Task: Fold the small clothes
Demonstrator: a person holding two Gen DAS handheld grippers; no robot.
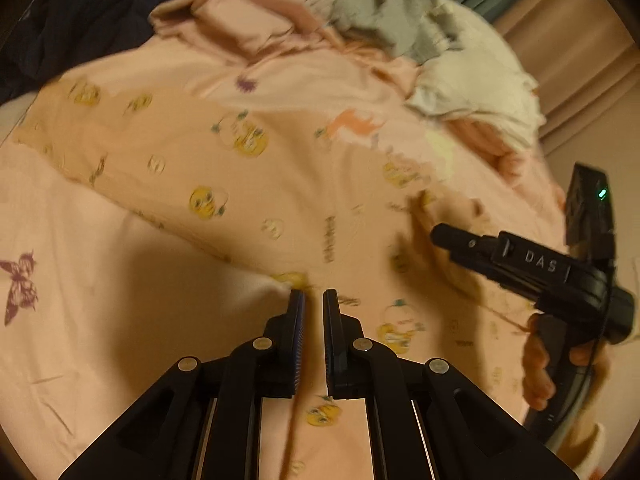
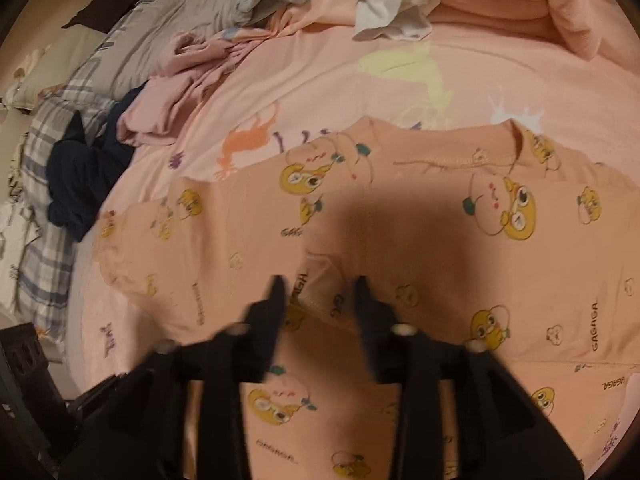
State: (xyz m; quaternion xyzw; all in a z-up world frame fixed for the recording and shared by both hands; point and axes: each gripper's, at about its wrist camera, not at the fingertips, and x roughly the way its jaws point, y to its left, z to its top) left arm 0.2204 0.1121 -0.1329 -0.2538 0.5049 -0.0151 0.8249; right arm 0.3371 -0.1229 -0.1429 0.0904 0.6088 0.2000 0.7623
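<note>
A small peach garment (image 1: 240, 168) printed with yellow cartoon faces lies spread on the pink bedsheet (image 1: 80, 360); in the right wrist view (image 2: 440, 248) its neckline points away and one part is folded over. My left gripper (image 1: 313, 294) hovers over the garment's near edge with a narrow gap between its fingers; nothing shows between them. My right gripper (image 2: 320, 280) is open above a folded hem, its fingers (image 2: 362, 288) blurred. The right gripper also shows in the left wrist view (image 1: 444, 238), low over the garment's right side.
A heap of other clothes lies at the far side: pink items (image 1: 248, 24), a grey garment (image 1: 396, 20), white and cream ones (image 2: 404, 4), and a dark navy one (image 2: 84, 176). A plaid pillow (image 2: 44, 208) lies at the left of the bed.
</note>
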